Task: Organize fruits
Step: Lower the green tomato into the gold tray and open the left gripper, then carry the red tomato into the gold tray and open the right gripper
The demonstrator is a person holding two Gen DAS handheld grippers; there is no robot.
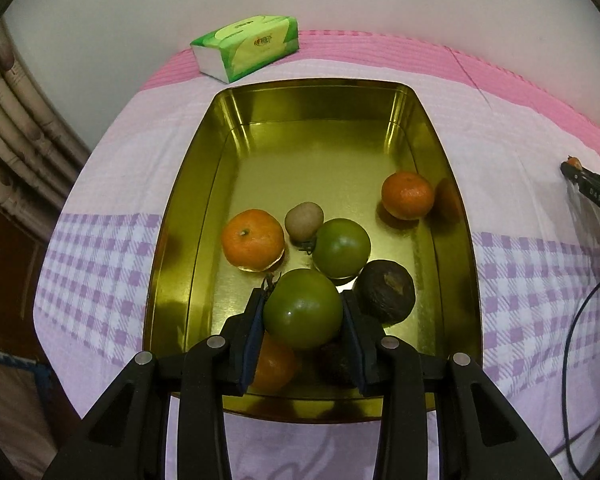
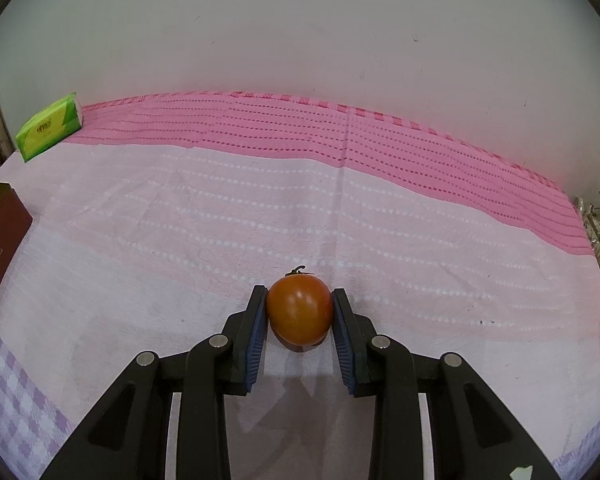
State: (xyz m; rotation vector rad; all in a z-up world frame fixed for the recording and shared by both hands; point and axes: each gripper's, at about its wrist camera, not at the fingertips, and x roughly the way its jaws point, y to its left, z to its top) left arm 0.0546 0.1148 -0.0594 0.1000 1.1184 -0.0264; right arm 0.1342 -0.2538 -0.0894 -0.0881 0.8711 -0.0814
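Observation:
My left gripper (image 1: 303, 296) is shut on a green tomato (image 1: 302, 314), held low inside the gold tin (image 1: 188, 240) near its front end. Loose in the tin lie two mandarins (image 1: 253, 239) (image 1: 407, 195), a second green tomato (image 1: 342, 247), a small tan fruit (image 1: 303, 221) and a dark wrinkled fruit (image 1: 385, 292). Under the gripper, another orange fruit (image 1: 274, 364) is partly hidden. My right gripper (image 2: 299, 292) is shut on a red-orange tomato (image 2: 300, 312), right at the cloth; whether it touches the cloth I cannot tell.
A green tissue pack (image 1: 246, 46) (image 2: 48, 126) lies at the back by the wall. The pink and lilac checked cloth (image 2: 340, 220) covers the surface. The tin's brown lettered side (image 2: 0, 220) shows at the left edge of the right wrist view. A black cable (image 1: 568, 360) runs at the right.

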